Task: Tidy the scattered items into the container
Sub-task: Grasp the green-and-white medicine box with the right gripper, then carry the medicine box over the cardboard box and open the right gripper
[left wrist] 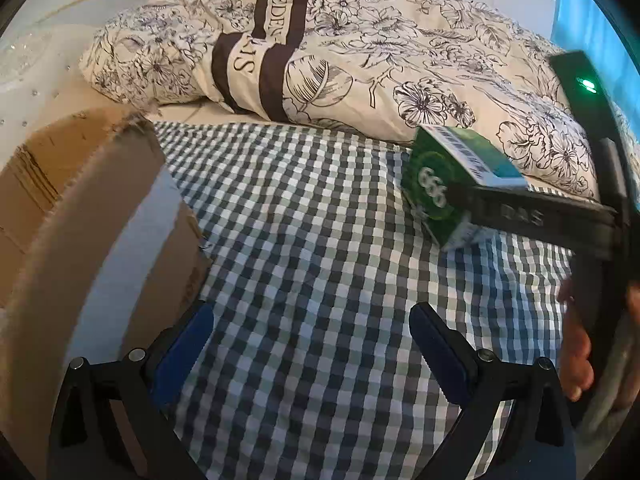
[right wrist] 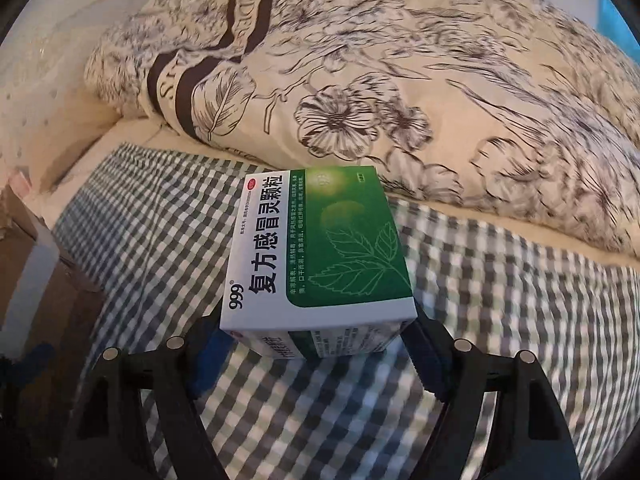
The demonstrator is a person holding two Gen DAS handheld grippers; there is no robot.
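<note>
A green and white medicine box (right wrist: 320,256) with a leaf print is clamped between the blue pads of my right gripper (right wrist: 316,344) and held above the checked sheet. The left wrist view shows the same medicine box (left wrist: 444,180) at the right, carried by the black right gripper with a hand (left wrist: 576,344) behind it. My left gripper (left wrist: 312,332) is open over the checked sheet with nothing between its fingers. A brown cardboard box (left wrist: 80,208) stands right beside the left gripper's left finger, its raised flap close to the camera.
A checked sheet (left wrist: 312,216) covers the bed. A floral duvet (left wrist: 360,52) with dark stripes is bunched along the far side. The cardboard box edge (right wrist: 36,264) shows at the left of the right wrist view. A white wall lies beyond.
</note>
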